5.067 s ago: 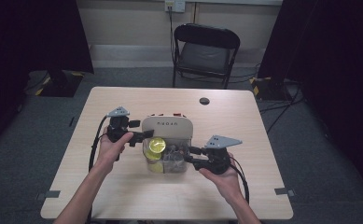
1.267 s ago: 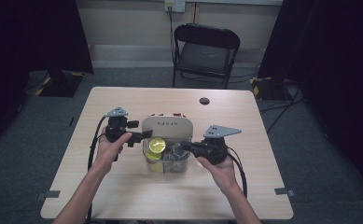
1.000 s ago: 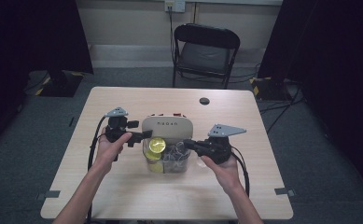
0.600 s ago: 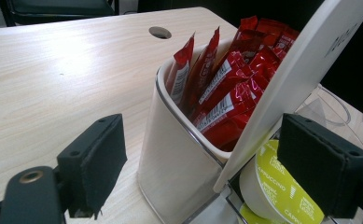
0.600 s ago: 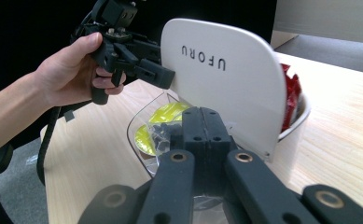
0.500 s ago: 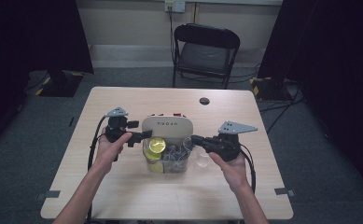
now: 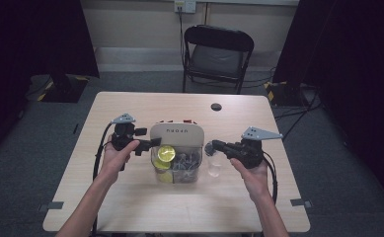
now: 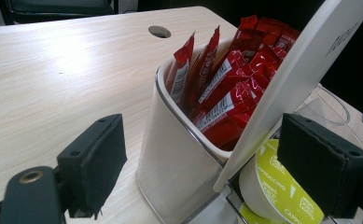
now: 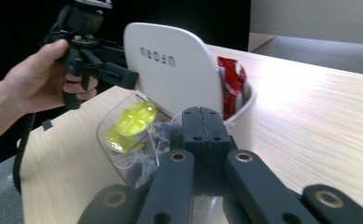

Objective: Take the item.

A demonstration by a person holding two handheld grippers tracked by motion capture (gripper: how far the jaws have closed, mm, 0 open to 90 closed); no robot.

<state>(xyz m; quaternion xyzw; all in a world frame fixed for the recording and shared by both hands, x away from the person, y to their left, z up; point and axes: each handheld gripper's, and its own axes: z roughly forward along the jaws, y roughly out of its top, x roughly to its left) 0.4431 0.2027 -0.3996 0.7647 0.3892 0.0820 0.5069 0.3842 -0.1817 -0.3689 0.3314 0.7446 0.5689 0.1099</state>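
Capsule holder [image 7: 177, 158] stood on the table [image 7: 130, 207] between both claws, its white lid [image 7: 176, 133] tilted up over red sachets [image 8: 226, 84]. Left claw [image 7: 152, 143] gaped wide astride the lid's edge, green capsules [image 8: 275, 186] beside it. Right claw [image 9: 201, 126] was pinched together on a clear plastic piece [image 7: 214, 165] just right of the holder.

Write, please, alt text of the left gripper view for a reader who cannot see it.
Two open black jaws frame a white container packed with red sachets, standing on a light wooden table. A white lid leans over it at the right, with a yellow-green capsule marked CAPPUCCINO below.
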